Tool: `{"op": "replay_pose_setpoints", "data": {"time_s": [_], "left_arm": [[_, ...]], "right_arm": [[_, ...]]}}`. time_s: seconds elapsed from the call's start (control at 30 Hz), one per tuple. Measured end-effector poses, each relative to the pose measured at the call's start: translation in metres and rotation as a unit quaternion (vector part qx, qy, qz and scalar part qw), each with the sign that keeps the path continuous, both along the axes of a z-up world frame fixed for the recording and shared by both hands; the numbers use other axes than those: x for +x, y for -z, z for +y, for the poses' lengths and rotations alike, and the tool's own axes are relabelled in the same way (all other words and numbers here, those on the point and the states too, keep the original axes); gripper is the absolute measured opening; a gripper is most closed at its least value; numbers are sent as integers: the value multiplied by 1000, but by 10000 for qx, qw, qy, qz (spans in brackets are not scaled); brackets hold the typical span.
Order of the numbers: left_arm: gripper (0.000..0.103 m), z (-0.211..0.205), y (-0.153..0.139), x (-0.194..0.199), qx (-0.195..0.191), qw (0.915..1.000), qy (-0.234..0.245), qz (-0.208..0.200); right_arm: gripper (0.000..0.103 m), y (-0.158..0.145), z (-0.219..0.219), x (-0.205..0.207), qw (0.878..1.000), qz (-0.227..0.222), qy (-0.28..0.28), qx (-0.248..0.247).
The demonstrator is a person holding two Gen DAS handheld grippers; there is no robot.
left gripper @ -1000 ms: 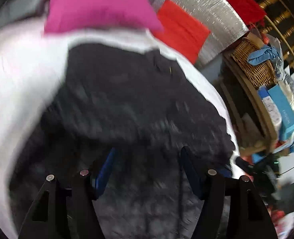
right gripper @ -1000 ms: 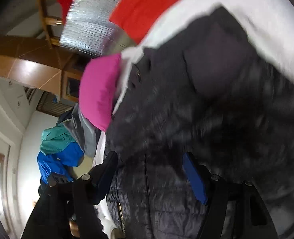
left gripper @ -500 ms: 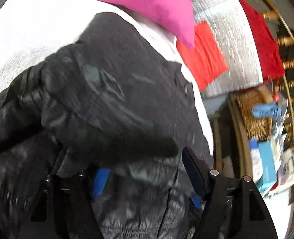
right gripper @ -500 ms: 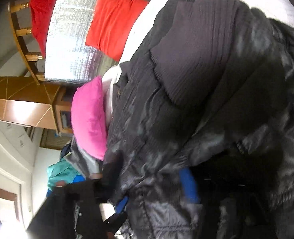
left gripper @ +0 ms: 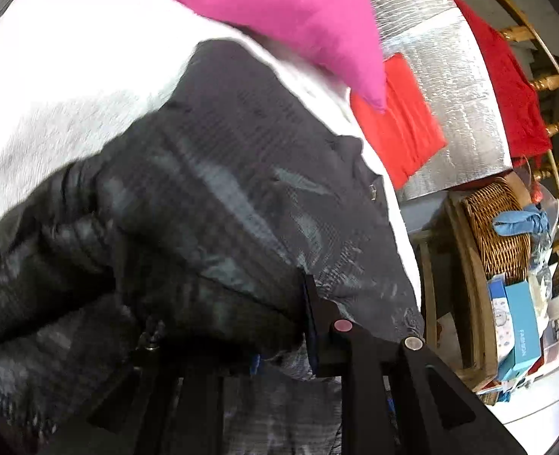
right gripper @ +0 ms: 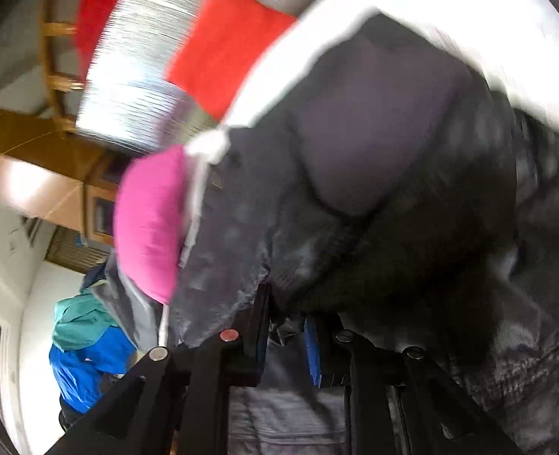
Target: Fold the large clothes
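A large black quilted jacket [left gripper: 222, 204] lies on a white bed [left gripper: 63, 76]; its knit collar or cuff [right gripper: 374, 121] shows in the right wrist view. My left gripper [left gripper: 279, 345] is shut on a fold of the jacket, which drapes over and hides the left finger. My right gripper [right gripper: 287, 337] is shut on the jacket's edge [right gripper: 241, 250], with fabric bunched between the blue pads. Both hold the jacket close to the cameras.
A pink pillow [left gripper: 291, 15] lies at the head of the bed, also in the right wrist view [right gripper: 150, 223]. A red cushion [left gripper: 404, 113] leans on a silver panel [left gripper: 446, 87]. A wicker basket [left gripper: 499, 231] and boxes [left gripper: 518, 333] sit on a shelf. Blue and teal clothes [right gripper: 86, 341] are piled beside the bed.
Both grippers went from open above the jacket to closed on its fabric. The jacket's edge has been lifted and folded over toward the pillow.
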State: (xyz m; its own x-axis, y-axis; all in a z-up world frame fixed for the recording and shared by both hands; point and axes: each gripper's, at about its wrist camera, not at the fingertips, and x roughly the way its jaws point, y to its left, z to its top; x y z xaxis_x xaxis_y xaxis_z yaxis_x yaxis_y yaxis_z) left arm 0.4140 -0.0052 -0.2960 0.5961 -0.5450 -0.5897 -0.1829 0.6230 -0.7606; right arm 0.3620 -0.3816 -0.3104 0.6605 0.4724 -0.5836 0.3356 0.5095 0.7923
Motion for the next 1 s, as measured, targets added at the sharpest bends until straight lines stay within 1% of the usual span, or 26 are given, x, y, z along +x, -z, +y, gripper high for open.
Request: {"op": "replay_pose_setpoints", "data": {"time_s": [0.03,0.07,0.1,0.13,0.17,0.2,0.27,0.3,0.33,0.37,0.5,0.57,0.63,0.7,0.77,0.8,0.93,1.0], "left_arm": [[21,0,-2,0,-9,10000,11,8],[26,1,-3,0,-6,10000,50,48],[29,1,-4,-1,-62,9999,97,97],[35,4,-4,-4,-143,9997,131,159],[42,3,-3,-4,-181,9995,148,228],[44,-1,-1,-2,-200,9992,167,301],[44,0,0,-8,-230,9989,218,333],[45,1,-1,-12,-204,9990,242,319],[47,1,-4,-16,-165,9991,267,295],[51,2,-6,-19,-106,9992,301,258],[59,0,-14,-34,207,9982,540,132],[63,0,-20,-43,559,9962,662,4],[67,1,-30,-52,1058,9914,741,-201],[72,1,-41,-60,1645,9824,760,-454],[77,4,-52,-71,2216,9701,714,-687],[78,6,-57,-77,2482,9630,673,-808],[82,22,-60,-95,3139,9433,512,-952],[82,30,-59,-103,3315,9377,452,-936]], "right_arm": [[19,1,-1,0,10000,7,-1,33],[20,0,-2,0,10000,8,-4,93],[22,-2,-4,0,9999,6,-32,147],[22,-1,-4,-1,9999,30,-56,153],[29,-2,-4,-1,9998,71,-96,163],[40,-3,-5,-4,9997,89,-122,172],[54,-7,-6,-8,9996,31,-181,208],[56,-10,-6,-10,9996,-10,-207,179],[56,-15,-6,-14,9996,-59,-244,83],[56,-20,-6,-17,9995,-103,-279,-69],[59,-40,-11,-31,9971,-303,-343,-615],[63,-49,-15,-40,9946,-407,-317,-904],[64,-57,-20,-48,9908,-516,-283,-1217],[64,-66,-24,-56,9859,-624,-258,-1532],[65,-73,-29,-66,9807,-727,-245,-1796],[66,-76,-31,-71,9785,-777,-234,-1894],[67,-82,-35,-87,9739,-900,-209,-2072],[67,-86,-33,-97,9696,-989,-233,-2228]]}}
